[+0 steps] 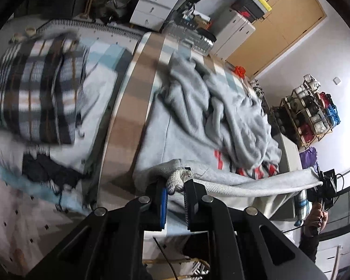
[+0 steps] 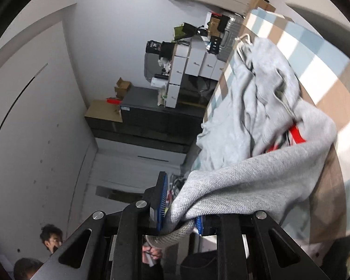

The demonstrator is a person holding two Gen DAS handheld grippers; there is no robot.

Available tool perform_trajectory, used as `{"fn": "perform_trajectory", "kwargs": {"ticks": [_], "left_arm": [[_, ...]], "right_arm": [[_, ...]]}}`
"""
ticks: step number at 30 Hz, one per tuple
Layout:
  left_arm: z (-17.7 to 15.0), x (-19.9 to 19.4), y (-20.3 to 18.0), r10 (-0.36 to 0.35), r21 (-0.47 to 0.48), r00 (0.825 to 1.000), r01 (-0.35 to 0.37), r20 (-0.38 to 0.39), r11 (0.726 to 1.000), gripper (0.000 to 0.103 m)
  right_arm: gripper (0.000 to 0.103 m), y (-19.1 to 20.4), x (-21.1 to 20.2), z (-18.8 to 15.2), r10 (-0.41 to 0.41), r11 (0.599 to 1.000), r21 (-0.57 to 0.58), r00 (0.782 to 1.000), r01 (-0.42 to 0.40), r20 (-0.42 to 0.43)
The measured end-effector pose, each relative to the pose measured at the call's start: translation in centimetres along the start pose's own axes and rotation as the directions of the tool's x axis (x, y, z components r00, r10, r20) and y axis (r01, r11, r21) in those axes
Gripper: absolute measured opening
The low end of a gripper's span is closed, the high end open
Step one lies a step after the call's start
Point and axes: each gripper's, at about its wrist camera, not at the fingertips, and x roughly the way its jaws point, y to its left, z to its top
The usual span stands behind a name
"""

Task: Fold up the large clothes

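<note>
A large grey sweatshirt (image 1: 212, 116) with red and dark lettering lies crumpled on the bed. My left gripper (image 1: 176, 186) is shut on one corner of its ribbed hem, bunched between the fingers. My right gripper (image 2: 179, 214) is shut on the other hem corner; the grey fabric (image 2: 256, 182) drapes from it over the bed. In the left wrist view the right gripper (image 1: 326, 184) shows at the far right, with the hem (image 1: 256, 186) stretched taut between the two. A white drawstring (image 2: 243, 38) shows at the garment's far end.
The bed has a checked blue, tan and white cover (image 1: 128, 107). A folded plaid garment (image 1: 35, 88) and a dark garment (image 1: 44, 168) lie on the other bed. White drawers (image 1: 156, 4), a suitcase (image 1: 193, 37) and a shelf rack (image 1: 310, 114) stand around. Two people (image 2: 51, 238) stand by the wall.
</note>
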Motion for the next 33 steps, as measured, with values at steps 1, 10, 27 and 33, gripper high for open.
{"fn": "perform_trajectory", "kwargs": {"ticks": [1,10,27,33], "left_arm": [[1.0,-0.2,-0.7,0.011,0.018,1.0,-0.011,0.013,1.0,0.007],[6.2,5.7,-0.3,0.07,-0.015,0.995,-0.071,-0.068,0.997,0.008],[2.5,4.1,5.8,0.234,-0.073,0.967,-0.242,-0.098,0.968,0.033],[-0.7,6.0,1.5,0.185,0.059,0.974,-0.178,-0.128,0.982,0.033]], "right_arm": [[0.02,0.3,0.4,0.7,-0.017,1.0,-0.002,1.0,0.017,0.008],[0.021,-3.9,1.9,4.5,-0.39,0.92,0.074,0.917,0.385,0.076],[0.103,0.8,0.5,0.7,-0.619,0.752,-0.251,0.784,0.61,0.051],[0.103,-1.0,5.2,-5.2,-0.717,0.659,-0.425,0.689,0.621,-0.105]]}}
